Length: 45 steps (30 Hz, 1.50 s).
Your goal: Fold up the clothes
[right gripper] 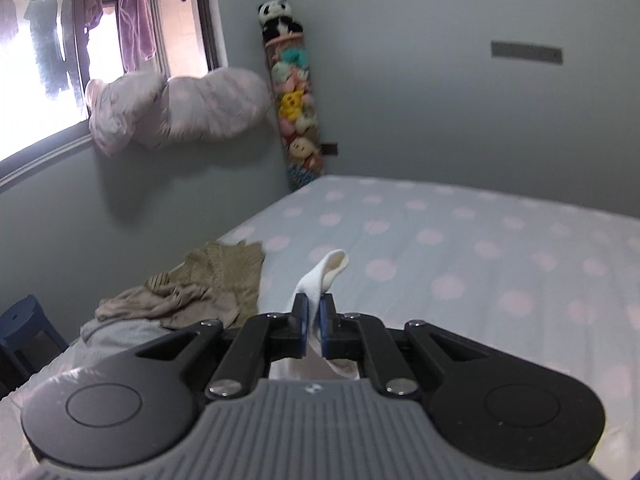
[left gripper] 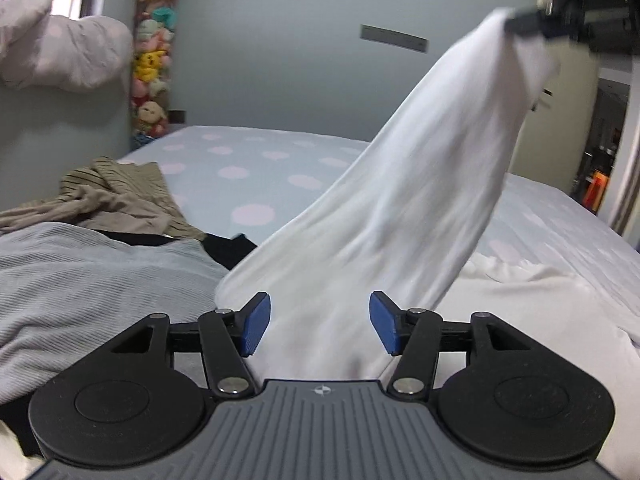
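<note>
White garment (left gripper: 400, 216) blurred in the left wrist view, fabric type and shape hard to make out; lower part cut off behind the left gripper (left gripper: 320, 328) body. Its long axis runs diagonally from low beside that gripper up to the upper right corner, where the right gripper (left gripper: 520, 26) pinches its top edge. The rest lies bunched on the bed (left gripper: 280, 168) to the right of the raised part. Left gripper blue pads stand apart, cloth between them but not pressed. In the right wrist view the right gripper (right gripper: 316, 320) is clamped tight on a white fold (right gripper: 326, 276) poking up past the fingertips. Left of the garment: grey cloth (left gripper: 80, 280), a black piece (left gripper: 224, 250), tan striped top (left gripper: 120, 196) in a heap. Dotted sheet beyond. Wall plate (left gripper: 394, 38) above the garment, any writing unreadable. Soft-toy column (left gripper: 154, 56) in the corner.
</note>
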Tool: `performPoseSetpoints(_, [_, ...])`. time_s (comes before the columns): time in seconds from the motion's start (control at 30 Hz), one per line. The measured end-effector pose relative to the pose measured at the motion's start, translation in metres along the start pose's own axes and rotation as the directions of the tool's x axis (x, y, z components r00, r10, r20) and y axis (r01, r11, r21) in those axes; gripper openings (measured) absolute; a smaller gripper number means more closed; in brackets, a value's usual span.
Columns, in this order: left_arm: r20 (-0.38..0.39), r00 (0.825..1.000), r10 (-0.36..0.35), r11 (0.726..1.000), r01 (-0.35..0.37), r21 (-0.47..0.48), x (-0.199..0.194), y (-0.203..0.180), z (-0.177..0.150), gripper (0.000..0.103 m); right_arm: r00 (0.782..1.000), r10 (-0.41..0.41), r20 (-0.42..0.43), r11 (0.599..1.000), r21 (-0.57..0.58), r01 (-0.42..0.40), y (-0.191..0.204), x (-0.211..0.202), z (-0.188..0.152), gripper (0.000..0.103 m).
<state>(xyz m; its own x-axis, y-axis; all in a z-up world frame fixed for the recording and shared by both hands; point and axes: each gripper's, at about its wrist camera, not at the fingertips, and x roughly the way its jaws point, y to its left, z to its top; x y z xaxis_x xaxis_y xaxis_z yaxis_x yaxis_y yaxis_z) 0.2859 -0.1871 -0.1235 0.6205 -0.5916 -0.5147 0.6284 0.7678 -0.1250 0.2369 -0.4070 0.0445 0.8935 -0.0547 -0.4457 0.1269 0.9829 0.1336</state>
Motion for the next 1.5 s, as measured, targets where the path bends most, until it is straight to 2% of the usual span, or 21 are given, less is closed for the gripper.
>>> performPoseSetpoints(0.23, [-0.083, 0.99, -0.115, 0.993, 0.115, -0.01, 0.02, -0.02, -0.011, 0.053, 0.994, -0.086, 0.067, 0.995, -0.038, 0.088, -0.022, -0.057, 0.031, 0.007])
performPoseSetpoints(0.47, [-0.187, 0.974, -0.131, 0.989, 0.141, 0.044, 0.046, -0.047, -0.037, 0.054, 0.985, -0.125, 0.119, 0.99, -0.047, 0.132, -0.043, -0.09, 0.051, 0.007])
performPoseSetpoints(0.57, [-0.206, 0.976, -0.075, 0.994, 0.089, 0.062, 0.061, -0.055, -0.048, 0.053, 0.984, -0.129, 0.126, 0.99, -0.043, 0.135, -0.052, -0.097, 0.052, 0.007])
performPoseSetpoints(0.67, [-0.233, 0.971, -0.044, 0.999, 0.05, 0.019, 0.073, -0.05, -0.055, 0.042, 0.981, -0.14, 0.136, 0.989, -0.033, 0.145, -0.063, -0.105, 0.05, 0.007])
performPoseSetpoints(0.73, [-0.214, 0.976, -0.052, 0.999, 0.051, -0.011, 0.071, -0.044, -0.053, 0.037, 0.978, -0.151, 0.144, 0.988, -0.02, 0.155, -0.072, -0.111, 0.048, 0.007])
performPoseSetpoints(0.8, [-0.182, 0.981, -0.062, 0.998, 0.057, -0.028, 0.065, -0.042, -0.049, 0.024, 0.976, -0.165, 0.144, 0.986, -0.001, 0.167, -0.084, -0.116, 0.043, 0.007])
performPoseSetpoints(0.9, [-0.205, 0.978, -0.035, 0.999, 0.032, -0.016, 0.066, -0.041, -0.047, 0.015, 0.972, -0.196, 0.126, 0.981, 0.03, 0.194, -0.103, -0.12, 0.028, 0.007])
performPoseSetpoints(1.03, [-0.244, 0.97, 0.002, 1.0, 0.0, 0.008, 0.072, -0.04, -0.053, 0.014, 0.966, -0.249, 0.074, 0.966, 0.095, 0.242, -0.141, -0.122, -0.004, 0.007])
performPoseSetpoints(1.1, [-0.25, 0.968, 0.009, 1.0, -0.004, 0.02, 0.072, -0.041, -0.053, 0.014, 0.955, -0.293, 0.04, 0.95, 0.127, 0.286, -0.162, -0.122, -0.027, 0.007])
performPoseSetpoints(1.3, [-0.26, 0.965, 0.026, 0.998, -0.012, 0.057, 0.074, -0.043, -0.053, 0.014, 0.912, -0.393, -0.117, 0.877, 0.251, 0.41, -0.237, -0.105, -0.106, 0.007])
performPoseSetpoints(1.5, [-0.272, 0.962, 0.028, 0.998, -0.012, 0.059, 0.079, -0.043, -0.052, 0.014, 0.879, -0.4, -0.259, 0.796, 0.377, 0.473, -0.295, -0.078, -0.18, 0.007])
